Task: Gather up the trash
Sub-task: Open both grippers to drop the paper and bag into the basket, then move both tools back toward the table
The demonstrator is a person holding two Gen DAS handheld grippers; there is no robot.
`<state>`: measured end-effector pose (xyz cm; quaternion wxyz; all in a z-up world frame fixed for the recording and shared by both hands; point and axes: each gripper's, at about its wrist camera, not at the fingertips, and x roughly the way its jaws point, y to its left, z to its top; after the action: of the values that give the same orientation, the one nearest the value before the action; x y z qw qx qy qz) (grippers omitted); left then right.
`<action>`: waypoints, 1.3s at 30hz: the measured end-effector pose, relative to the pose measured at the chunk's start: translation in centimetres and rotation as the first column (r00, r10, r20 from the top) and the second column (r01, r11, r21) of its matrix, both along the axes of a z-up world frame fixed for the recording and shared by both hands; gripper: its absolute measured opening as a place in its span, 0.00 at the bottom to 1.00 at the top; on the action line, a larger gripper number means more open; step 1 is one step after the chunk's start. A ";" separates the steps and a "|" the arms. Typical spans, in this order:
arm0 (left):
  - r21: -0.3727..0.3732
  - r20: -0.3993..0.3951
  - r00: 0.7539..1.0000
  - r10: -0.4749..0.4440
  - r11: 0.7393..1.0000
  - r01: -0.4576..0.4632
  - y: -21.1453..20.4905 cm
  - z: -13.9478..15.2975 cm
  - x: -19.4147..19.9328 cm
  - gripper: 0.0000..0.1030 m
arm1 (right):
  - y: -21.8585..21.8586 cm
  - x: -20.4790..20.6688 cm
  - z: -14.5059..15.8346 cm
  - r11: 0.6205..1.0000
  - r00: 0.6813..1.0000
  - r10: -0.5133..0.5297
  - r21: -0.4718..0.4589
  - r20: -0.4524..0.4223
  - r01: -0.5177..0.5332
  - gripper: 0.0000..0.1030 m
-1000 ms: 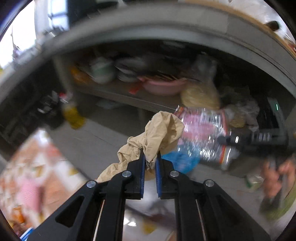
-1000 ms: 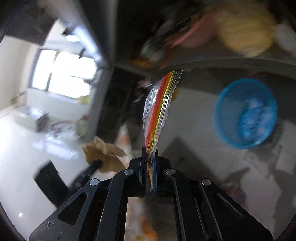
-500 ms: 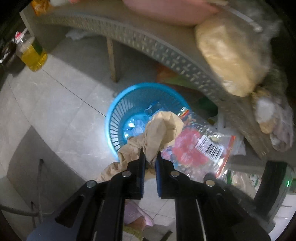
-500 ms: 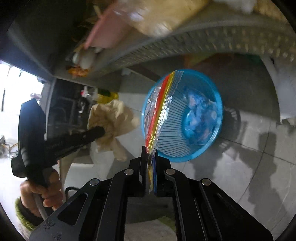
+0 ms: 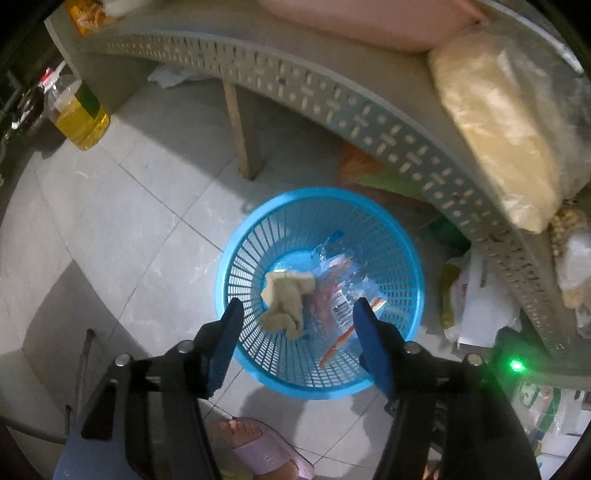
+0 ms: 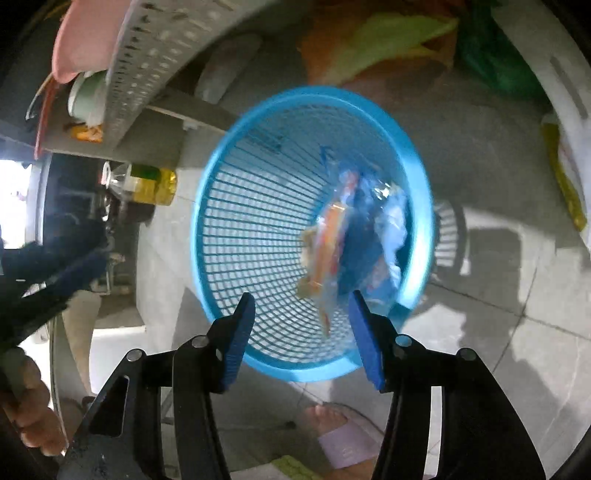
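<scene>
A blue slatted waste basket (image 5: 236,258) (image 6: 229,236) stands on the tiled floor under a grey shelf. Inside it lie a crumpled brown paper wad (image 5: 286,299) and a clear plastic wrapper with a barcode (image 5: 340,302). My left gripper (image 5: 297,314) hangs above the basket, its jaws opening, with nothing pressed between them. My right gripper (image 6: 301,308) is also over the basket with jaws opening. A striped plastic wrapper (image 6: 328,240), blurred, is falling inside the basket, free of the pads.
A perforated grey shelf (image 5: 369,110) overhangs the basket, carrying a pink basin (image 5: 369,22) and a sack (image 5: 498,122). A bottle of yellow oil (image 5: 79,114) stands at the left. A person's foot in a pink slipper (image 5: 262,450) is near the basket. Bags (image 5: 469,295) lie to the right.
Both grippers came down over the basket and let go. The brown paper dropped from the left one into the basket; the striped wrapper left the right one and is falling in.
</scene>
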<state>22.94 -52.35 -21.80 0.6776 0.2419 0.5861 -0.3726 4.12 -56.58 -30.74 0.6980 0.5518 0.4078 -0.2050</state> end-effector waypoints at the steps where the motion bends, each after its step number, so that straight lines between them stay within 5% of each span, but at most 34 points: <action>1: -0.018 0.005 1.000 0.000 1.000 0.000 0.3 0.9 0.0 0.58 | 0.1 -0.3 0.3 1.000 1.000 -0.003 -0.009 0.001 0.003 0.50; 10: -0.242 0.053 0.998 -0.031 0.969 0.043 7.6 13.6 -2.1 0.64 | 2.1 -2.8 6.2 0.994 0.997 0.041 -0.103 0.065 -0.034 0.55; 14: -0.344 0.116 0.993 -0.009 0.938 0.049 15.3 20.0 -4.1 0.78 | 4.7 -3.1 10.7 0.976 0.986 0.119 -0.197 0.120 -0.094 0.66; 19: -0.409 0.182 0.978 0.105 0.912 -0.022 25.9 23.8 -6.0 0.83 | 8.1 -1.7 18.1 0.918 0.944 0.281 -0.336 0.171 -0.212 0.70; 23: -0.441 0.274 0.929 0.248 0.891 -0.108 34.9 25.1 -7.7 0.87 | 12.1 1.4 24.6 0.819 0.861 0.466 -0.468 0.204 -0.332 0.78; 29: -0.472 0.339 0.830 0.444 0.843 -0.258 46.5 25.0 -9.7 0.88 | 22.1 8.7 31.7 0.613 0.640 0.741 -0.596 0.206 -0.518 0.83; 35: -0.514 0.377 0.699 0.607 0.765 -0.387 57.1 24.6 -12.0 0.89 | 31.1 15.4 33.2 0.422 0.453 0.884 -0.614 0.115 -0.667 0.87; 39: -0.536 0.383 0.620 0.685 0.711 -0.455 62.0 24.1 -12.2 0.89 | 35.5 19.6 32.2 0.308 0.372 0.928 -0.613 0.025 -0.727 0.88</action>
<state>10.70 9.61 2.26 0.9343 -0.0034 0.3223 -0.1523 23.72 -21.12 1.44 0.8791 0.0753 0.4237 0.2051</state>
